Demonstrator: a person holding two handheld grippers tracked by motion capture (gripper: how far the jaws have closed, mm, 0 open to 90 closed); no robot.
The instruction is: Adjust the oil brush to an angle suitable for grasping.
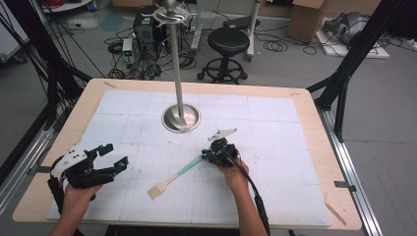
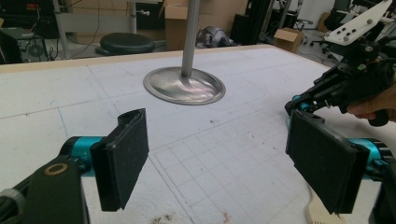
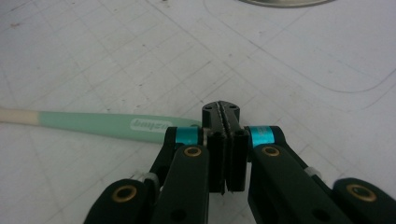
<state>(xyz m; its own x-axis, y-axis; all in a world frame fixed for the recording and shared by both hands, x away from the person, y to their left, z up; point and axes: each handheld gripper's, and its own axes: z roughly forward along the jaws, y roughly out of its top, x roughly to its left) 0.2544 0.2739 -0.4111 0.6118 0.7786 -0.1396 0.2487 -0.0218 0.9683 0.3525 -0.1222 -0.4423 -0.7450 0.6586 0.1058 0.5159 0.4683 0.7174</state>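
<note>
- Right now the brush (image 1: 173,179) lies flat on the white gridded mat (image 1: 275,142), front-centre of the table, angled: pale bristle head toward the person, mint-green handle running up to the right gripper (image 1: 212,156)
- R gripper: jaws pressed together, nothing visible btwn the pads in the right gripper view; handle end (image 3: 116,122) sits just beside the jaw tips, touching or nearly so, can't tell if anything is pinched
- L gripper (image 1: 109,158): jaws wide apart, empty, hovering over the mat at front left, well apart from the brush
- Handling, my guess: light, thin, stiff plastic handle; smooth and prob a bit slippery, so it may pivot if grabbed at the very end. Head looks soft, flexible, poor place to grip
- Best hold: mid-handle, pads across the flat sides, near the printed logo
- Materials: handle matte mint w/ cream section toward the head; head flat, tan, squarish
- Stand (image 1: 181,118): brushed-metal round base and upright pole, behind the brush, apart from it
- Mat: foam-like, scuffed, pencil grid; wood table edge (image 1: 314,113) around it
</note>
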